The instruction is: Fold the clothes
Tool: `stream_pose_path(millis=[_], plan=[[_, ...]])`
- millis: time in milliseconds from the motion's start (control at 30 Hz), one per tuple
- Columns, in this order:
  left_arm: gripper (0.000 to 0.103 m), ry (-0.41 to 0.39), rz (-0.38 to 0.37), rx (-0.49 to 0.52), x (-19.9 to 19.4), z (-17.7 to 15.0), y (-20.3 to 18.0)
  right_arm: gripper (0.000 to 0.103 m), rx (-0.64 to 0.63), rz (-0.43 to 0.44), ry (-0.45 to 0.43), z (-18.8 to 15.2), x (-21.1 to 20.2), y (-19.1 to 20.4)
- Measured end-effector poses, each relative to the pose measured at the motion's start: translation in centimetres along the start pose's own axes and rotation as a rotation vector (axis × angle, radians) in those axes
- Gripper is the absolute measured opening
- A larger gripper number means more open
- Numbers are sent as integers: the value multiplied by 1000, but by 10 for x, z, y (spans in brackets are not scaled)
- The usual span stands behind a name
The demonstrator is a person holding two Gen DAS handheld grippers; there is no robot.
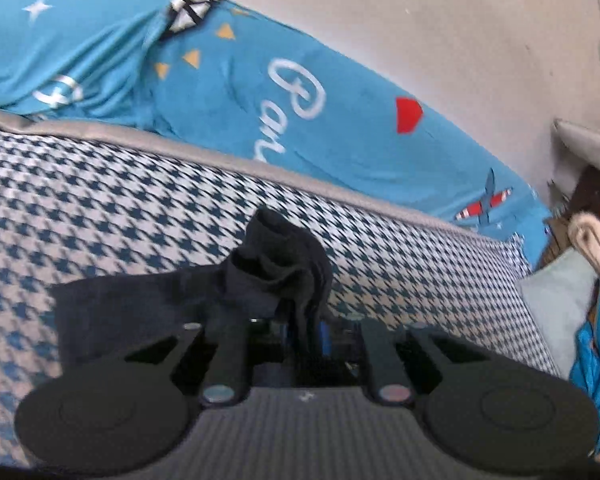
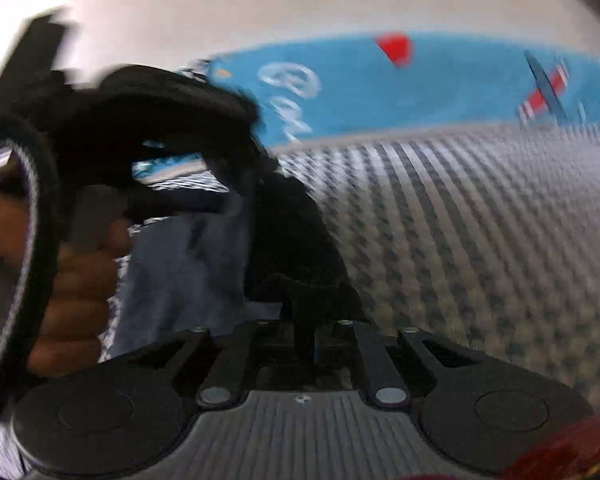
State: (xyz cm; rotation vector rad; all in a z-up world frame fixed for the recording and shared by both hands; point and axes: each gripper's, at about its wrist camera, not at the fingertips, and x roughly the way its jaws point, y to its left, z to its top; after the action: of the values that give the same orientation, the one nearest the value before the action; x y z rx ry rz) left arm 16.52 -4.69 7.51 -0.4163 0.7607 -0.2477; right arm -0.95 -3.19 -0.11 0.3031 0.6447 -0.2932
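Observation:
A dark garment point(image 1: 284, 272) lies on the houndstooth blanket point(image 1: 100, 208). One flat part spreads to the left and a bunched peak stands up right at my left gripper point(image 1: 288, 332). Cloth hangs between its jaws and hides most of the fingers; a blue pad point(image 1: 324, 336) shows beside the cloth with a gap. The right wrist view is blurred. In it my right gripper point(image 2: 312, 320) is shut on a dark fold of the garment point(image 2: 300, 248). To its left a hand point(image 2: 72, 280) grips a black handle, over a blue-grey cloth point(image 2: 180, 272).
A bright blue sheet point(image 1: 340, 128) with white lettering and red shapes covers the bed beyond the blanket, against a pale wall point(image 1: 420, 20). At the right edge are a pale pillow point(image 1: 556, 308), blue fabric and dark furniture. Something red point(image 2: 572, 452) shows at the lower right corner.

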Motion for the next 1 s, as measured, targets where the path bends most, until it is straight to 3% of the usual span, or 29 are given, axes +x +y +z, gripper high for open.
stream_pose_path(millis=[33, 67, 133, 333, 500, 667, 833, 1000], plan=[[61, -7, -2, -3, 0, 0, -1, 13, 43, -4, 17, 0, 3, -6], [76, -15, -4, -7, 0, -1, -2, 17, 70, -12, 17, 1, 3, -9], [83, -45, -19, -6, -8, 1, -3, 22, 107, -41, 9, 2, 0, -14], [91, -84, -27, -38, -34, 9, 6, 24, 121, -138, -41, 12, -6, -28], [91, -76, 73, -59, -56, 1, 31, 24, 122, -60, -54, 33, -11, -46], [97, -35, 210, -77, -75, -18, 63, 24, 23, 105, -35, 52, 2, -46], [97, 52, 267, -105, -81, -34, 80, 25, -81, 223, 9, 58, 19, -30], [97, 103, 280, -50, -81, -51, 77, 25, -103, 271, 9, 68, 42, -26]])
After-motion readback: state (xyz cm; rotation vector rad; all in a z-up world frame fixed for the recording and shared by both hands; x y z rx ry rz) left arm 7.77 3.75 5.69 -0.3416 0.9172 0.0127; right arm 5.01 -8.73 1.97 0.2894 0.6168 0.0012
